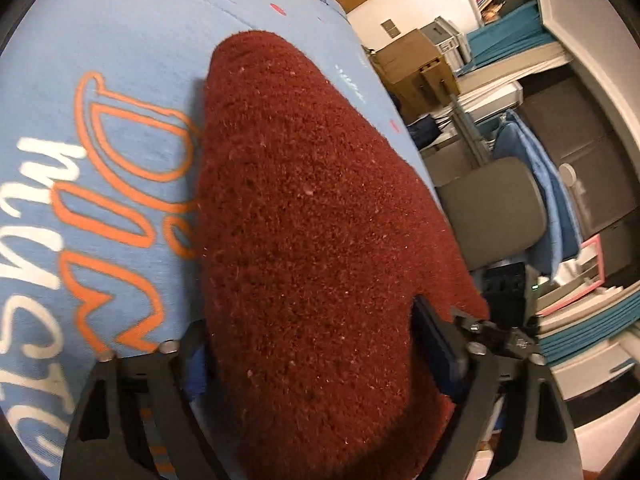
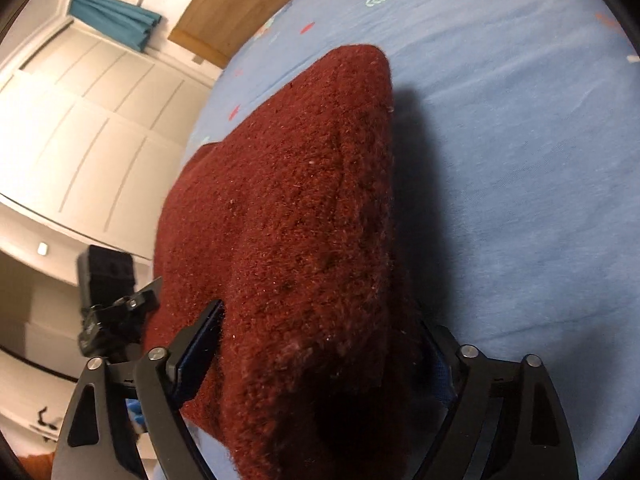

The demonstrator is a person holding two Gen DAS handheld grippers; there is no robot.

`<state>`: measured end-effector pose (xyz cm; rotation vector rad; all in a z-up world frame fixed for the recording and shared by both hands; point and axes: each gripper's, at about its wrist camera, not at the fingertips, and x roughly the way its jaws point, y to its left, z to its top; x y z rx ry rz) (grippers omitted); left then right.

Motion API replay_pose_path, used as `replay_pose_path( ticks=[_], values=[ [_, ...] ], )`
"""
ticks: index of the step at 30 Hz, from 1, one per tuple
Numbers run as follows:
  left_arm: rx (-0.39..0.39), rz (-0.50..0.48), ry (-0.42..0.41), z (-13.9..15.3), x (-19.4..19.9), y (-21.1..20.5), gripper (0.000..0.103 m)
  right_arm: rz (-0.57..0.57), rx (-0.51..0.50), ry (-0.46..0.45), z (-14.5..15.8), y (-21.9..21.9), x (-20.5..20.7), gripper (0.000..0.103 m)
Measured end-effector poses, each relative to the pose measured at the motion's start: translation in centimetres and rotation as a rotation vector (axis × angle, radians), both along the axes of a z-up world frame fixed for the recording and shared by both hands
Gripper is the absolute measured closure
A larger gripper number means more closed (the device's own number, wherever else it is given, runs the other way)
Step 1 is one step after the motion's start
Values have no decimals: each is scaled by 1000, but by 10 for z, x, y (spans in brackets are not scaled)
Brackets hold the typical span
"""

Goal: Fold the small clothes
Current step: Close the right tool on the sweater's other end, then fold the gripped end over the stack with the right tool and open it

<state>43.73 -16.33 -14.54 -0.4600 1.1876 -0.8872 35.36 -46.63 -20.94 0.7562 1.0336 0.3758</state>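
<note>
A dark red fuzzy knit garment point(image 1: 304, 216) is lifted over a light blue bedsheet point(image 1: 120, 40) printed with orange and white letters. My left gripper point(image 1: 316, 340) is shut on the garment's near edge, and its blue-padded fingers point(image 1: 436, 340) show on either side of the cloth. In the right wrist view the same garment point(image 2: 296, 216) hangs as a doubled fold above the sheet point(image 2: 520, 160). My right gripper point(image 2: 320, 344) is shut on it too. The other gripper point(image 2: 108, 312) shows at the left, holding the far corner.
The bed edge runs along the right in the left wrist view, with a grey chair point(image 1: 492, 216), a blue towel point(image 1: 548, 200), cardboard boxes point(image 1: 412, 60) and stacked shelves point(image 1: 592, 320) beyond. White cabinet doors point(image 2: 80, 120) and a wooden headboard point(image 2: 240, 4) lie past the bed.
</note>
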Motion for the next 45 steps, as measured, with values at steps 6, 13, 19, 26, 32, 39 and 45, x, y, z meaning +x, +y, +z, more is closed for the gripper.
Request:
replay_pose_path(
  ticks=[6, 13, 19, 26, 32, 39, 45],
  values=[
    [-140, 6, 27, 12, 10, 20, 54, 0, 70, -52, 3, -2, -5, 46],
    [-201, 50, -47, 63, 23, 71, 55, 25, 81, -186, 47, 21, -4, 52],
    [-139, 98, -80, 75, 23, 126, 55, 97, 97, -249, 71, 67, 8, 52],
    [80, 85, -36, 31, 10, 148, 45, 138, -5, -97, 20, 107, 15, 49],
    [222, 61, -169, 57, -24, 152, 40, 103, -74, -98, 32, 91, -3, 45],
    [332, 99, -236, 39, -59, 133, 28, 61, -206, -74, 34, 67, -30, 42],
    [379, 139, -241, 39, -66, 117, 23, -3, -183, -31, 19, 54, -37, 41]
  ],
)
